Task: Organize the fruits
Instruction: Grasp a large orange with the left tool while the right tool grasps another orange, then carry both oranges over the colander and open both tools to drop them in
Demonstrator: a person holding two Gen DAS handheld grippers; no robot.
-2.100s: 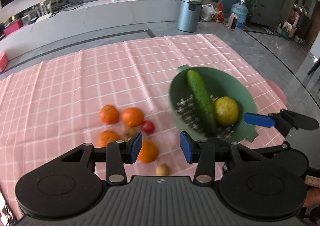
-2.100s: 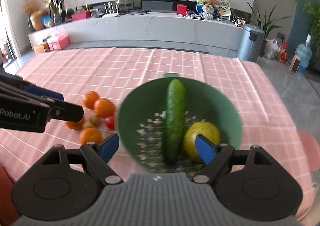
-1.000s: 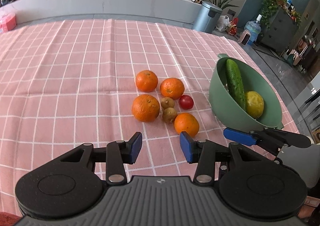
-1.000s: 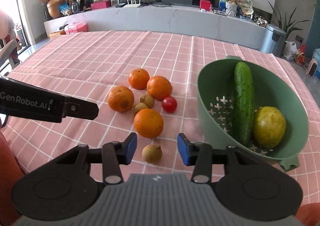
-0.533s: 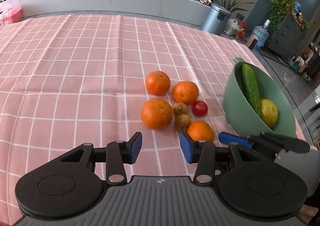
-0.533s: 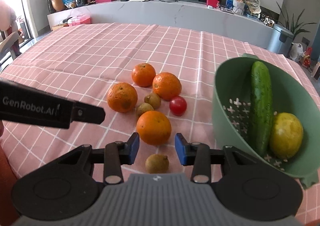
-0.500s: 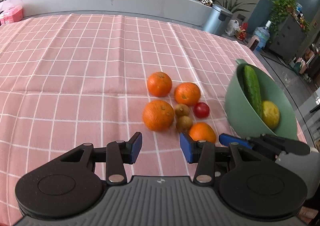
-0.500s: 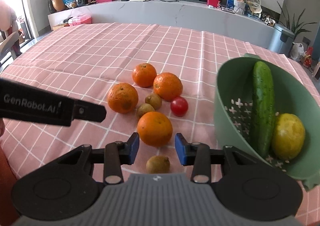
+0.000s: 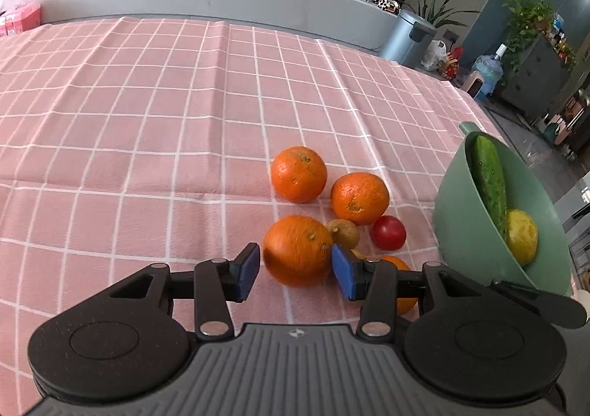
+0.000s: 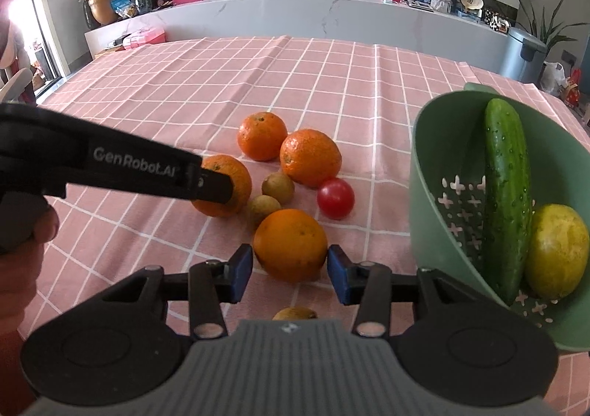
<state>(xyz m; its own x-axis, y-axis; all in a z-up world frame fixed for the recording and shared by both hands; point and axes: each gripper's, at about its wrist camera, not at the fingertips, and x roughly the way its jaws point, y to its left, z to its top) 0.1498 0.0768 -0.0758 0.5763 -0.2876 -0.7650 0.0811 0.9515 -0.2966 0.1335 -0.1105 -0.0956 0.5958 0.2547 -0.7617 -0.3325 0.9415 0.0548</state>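
Observation:
Several oranges, small brown kiwis and a red tomato (image 9: 388, 232) lie in a cluster on the pink checked tablecloth. My left gripper (image 9: 297, 271) is open with its blue pads on either side of the near-left orange (image 9: 298, 250). My right gripper (image 10: 290, 274) is open around the nearest orange (image 10: 290, 244), its pads close to the orange's sides. A green colander bowl (image 10: 427, 172) at the right holds a cucumber (image 10: 505, 191) and a yellow-green fruit (image 10: 558, 250). The bowl also shows in the left wrist view (image 9: 457, 217).
Two more oranges (image 9: 298, 174) (image 9: 359, 197) lie behind. A small kiwi (image 10: 295, 313) lies just under the right gripper's body. The left gripper's arm (image 10: 110, 165) crosses the right wrist view. The tablecloth (image 9: 147, 102) stretches back to a grey counter.
Both grippers have moved forward and down onto the fruit cluster. An orange now sits between the pads of each one. The fruits and bowl have not moved.

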